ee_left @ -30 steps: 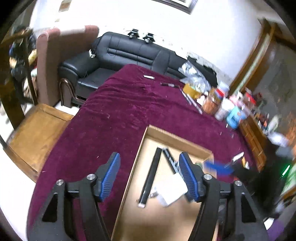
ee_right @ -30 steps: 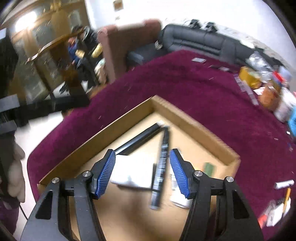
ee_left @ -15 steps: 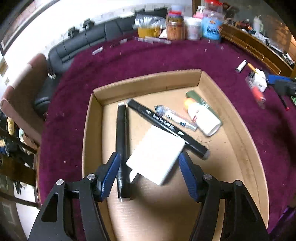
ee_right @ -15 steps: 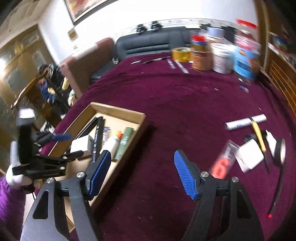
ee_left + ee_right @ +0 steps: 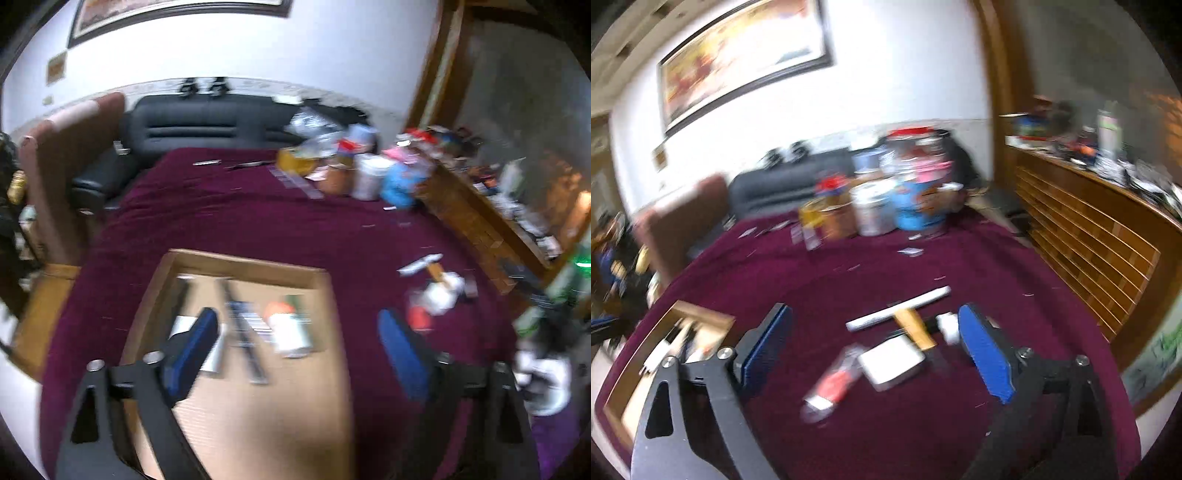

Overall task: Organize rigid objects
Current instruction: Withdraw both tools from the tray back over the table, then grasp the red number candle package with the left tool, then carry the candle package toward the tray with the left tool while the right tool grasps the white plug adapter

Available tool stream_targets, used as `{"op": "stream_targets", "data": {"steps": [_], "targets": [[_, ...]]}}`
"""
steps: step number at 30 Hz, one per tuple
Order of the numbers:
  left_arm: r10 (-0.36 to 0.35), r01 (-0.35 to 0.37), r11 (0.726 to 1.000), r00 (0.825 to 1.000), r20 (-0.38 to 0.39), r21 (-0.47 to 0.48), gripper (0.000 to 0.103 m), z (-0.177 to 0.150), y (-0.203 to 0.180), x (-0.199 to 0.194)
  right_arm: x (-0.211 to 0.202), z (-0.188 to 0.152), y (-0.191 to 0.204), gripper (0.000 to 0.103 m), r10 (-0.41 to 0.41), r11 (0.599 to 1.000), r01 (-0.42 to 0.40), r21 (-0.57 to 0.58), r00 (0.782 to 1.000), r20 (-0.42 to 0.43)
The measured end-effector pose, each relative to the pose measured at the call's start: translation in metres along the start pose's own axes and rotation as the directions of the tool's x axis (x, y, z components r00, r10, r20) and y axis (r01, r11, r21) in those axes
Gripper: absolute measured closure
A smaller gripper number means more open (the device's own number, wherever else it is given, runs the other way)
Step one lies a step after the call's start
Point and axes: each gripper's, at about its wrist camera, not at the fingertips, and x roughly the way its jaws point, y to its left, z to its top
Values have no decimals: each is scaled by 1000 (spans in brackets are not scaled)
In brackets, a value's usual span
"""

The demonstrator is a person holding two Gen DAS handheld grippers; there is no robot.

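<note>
A shallow cardboard box lies on the maroon cloth and holds black markers, a white block and a white bottle. My left gripper hovers over the box's near right part, its jaws opening with nothing between them. In the right wrist view, my right gripper hangs above loose items on the cloth: a white flat block, a red-and-clear packet, a white tube and a yellow-handled tool. Its jaws are opening and grip nothing. The box sits at the left edge there.
Jars and tubs crowd the table's far end, with tape and strips beside them. A black sofa and a brown armchair stand beyond. A wooden slatted cabinet runs along the right. The same loose items lie right of the box.
Both grippers have opened wider. The left one swung up from looking down into the box toward the right. The right one moved from beside the box to above the loose items.
</note>
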Motion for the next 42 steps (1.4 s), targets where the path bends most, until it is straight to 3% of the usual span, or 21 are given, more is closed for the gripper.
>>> {"op": "stream_targets", "data": {"steps": [2,5,7,10,13,16,19,20,21,22,32,36,39,42], "targets": [[-47,49,998,998,-44,36,13,-7,-30,9,19,0,-30,10,-21,996,27,88,997,-71],[-78,90,992,987,-137,87,13,-20,-72,38,49,-8,-74,10,49,969,-5,248,984,-173],[-75,97,989,979,-190,109,13,-30,-102,57,60,-14,-97,10,70,948,-8,318,980,-184],[-95,128,983,967,-237,129,13,-36,-134,88,69,-21,-118,10,53,943,8,334,984,-172],[-39,83,979,973,-228,188,13,-39,-159,111,70,-33,-131,10,55,932,1,362,988,-145],[13,44,964,977,-213,262,15,-35,-174,149,79,-43,-144,10,86,911,2,413,977,-194],[52,21,955,970,-237,295,34,-34,-189,188,76,-43,-151,10,98,905,-13,426,979,-179],[59,18,954,967,-246,300,50,-34,-191,195,76,-44,-152,10,101,903,-15,428,978,-181],[68,14,951,965,-255,308,76,-35,-193,203,77,-44,-153,10,116,899,-25,438,976,-182],[89,-1,947,962,-259,323,80,-37,-196,208,77,-45,-154,10,119,898,-27,440,976,-184],[32,25,970,972,-232,241,80,-52,-172,147,90,-49,-149,10,123,910,-14,414,964,-238],[74,-8,970,962,-264,241,79,-61,-168,168,92,-50,-147,10,112,917,-3,398,962,-251],[52,4,976,967,-250,219,80,-59,-166,174,91,-51,-147,10,98,921,7,390,963,-250],[-38,77,986,968,-249,150,80,-56,-157,145,89,-50,-144,11,73,927,27,374,966,-249]]}}
